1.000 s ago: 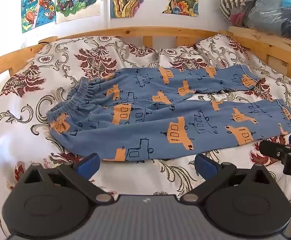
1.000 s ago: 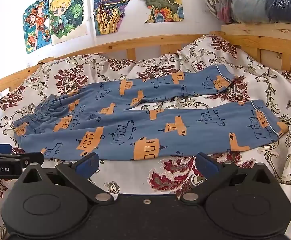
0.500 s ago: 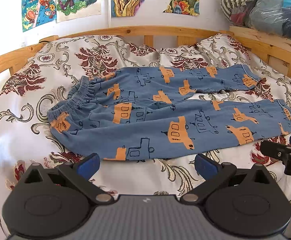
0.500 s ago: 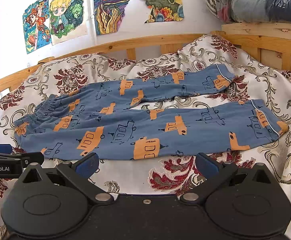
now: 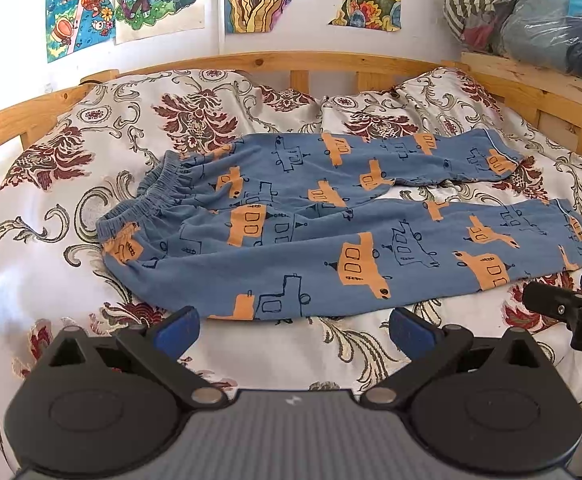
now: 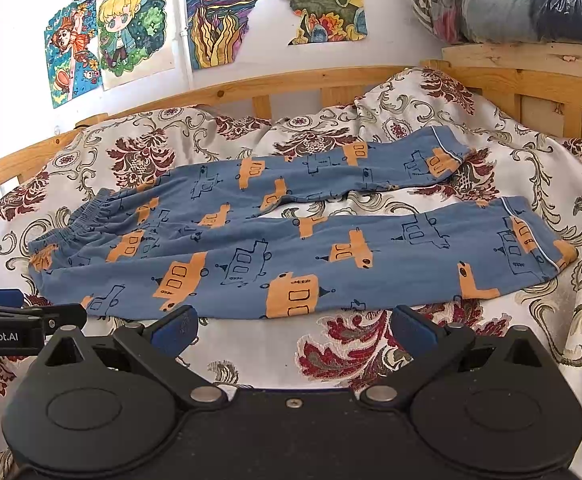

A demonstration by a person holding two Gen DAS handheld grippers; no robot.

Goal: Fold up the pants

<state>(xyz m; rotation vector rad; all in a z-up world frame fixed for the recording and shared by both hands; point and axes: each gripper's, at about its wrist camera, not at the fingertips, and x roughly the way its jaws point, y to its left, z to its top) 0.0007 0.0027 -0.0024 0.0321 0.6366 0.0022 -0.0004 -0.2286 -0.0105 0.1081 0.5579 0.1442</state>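
Your left gripper (image 5: 293,330) and right gripper (image 6: 293,330) both gape empty, the pants (image 5: 331,236) lying flat just ahead of their fingertips. Pinch only the top layer — or snag the slippery bedspread (image 6: 259,348) underneath — and the near leg folds crooked

From my left gripper (image 5: 293,326), jaws spread wide and empty, I see the blue pants (image 5: 331,236) lying flat on the bed (image 5: 51,280), waistband toward its left edge, both legs running right. My right gripper (image 5: 571,308) pokes in near the bed's right edge.
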